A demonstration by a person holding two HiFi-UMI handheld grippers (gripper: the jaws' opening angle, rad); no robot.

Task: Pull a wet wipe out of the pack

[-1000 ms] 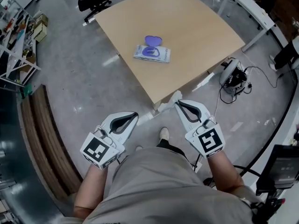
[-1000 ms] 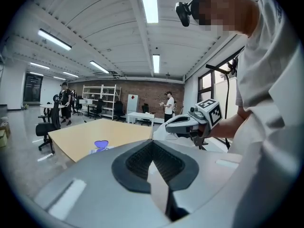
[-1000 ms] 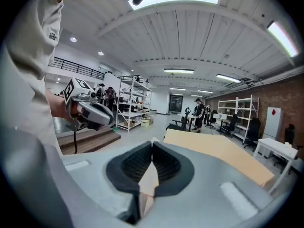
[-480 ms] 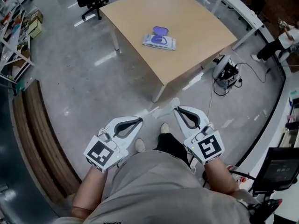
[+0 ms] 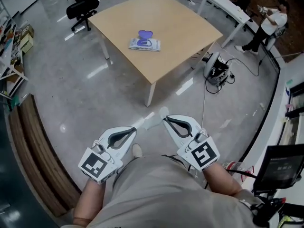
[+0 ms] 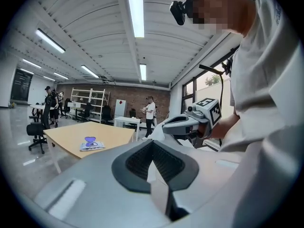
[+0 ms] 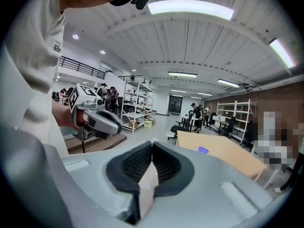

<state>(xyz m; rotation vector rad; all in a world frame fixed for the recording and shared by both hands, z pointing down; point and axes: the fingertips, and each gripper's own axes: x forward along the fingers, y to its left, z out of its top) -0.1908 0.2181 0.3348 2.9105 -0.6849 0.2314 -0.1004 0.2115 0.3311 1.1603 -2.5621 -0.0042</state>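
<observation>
The wet wipe pack (image 5: pixel 144 43), white plastic with a raised purple lid, lies well apart from both pairs of jaws. The right gripper (image 5: pixel 166 118) has its jaws pressed together on what looks like a crumpled white wipe (image 5: pixel 164 111) at their tips. The left gripper (image 5: pixel 134 128) has its jaws meeting on nothing. Both hang off the near corner of the square light wooden table (image 5: pixel 180 27), over glossy grey floor (image 5: pixel 95 103). The pack rests on the table's left half, clear of every edge, with bare tabletop all round.

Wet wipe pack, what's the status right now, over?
Left gripper shut, empty; right gripper shut, empty. Wet wipe pack on table, lid up, untouched. Only floor between, nothing blocking.
</observation>
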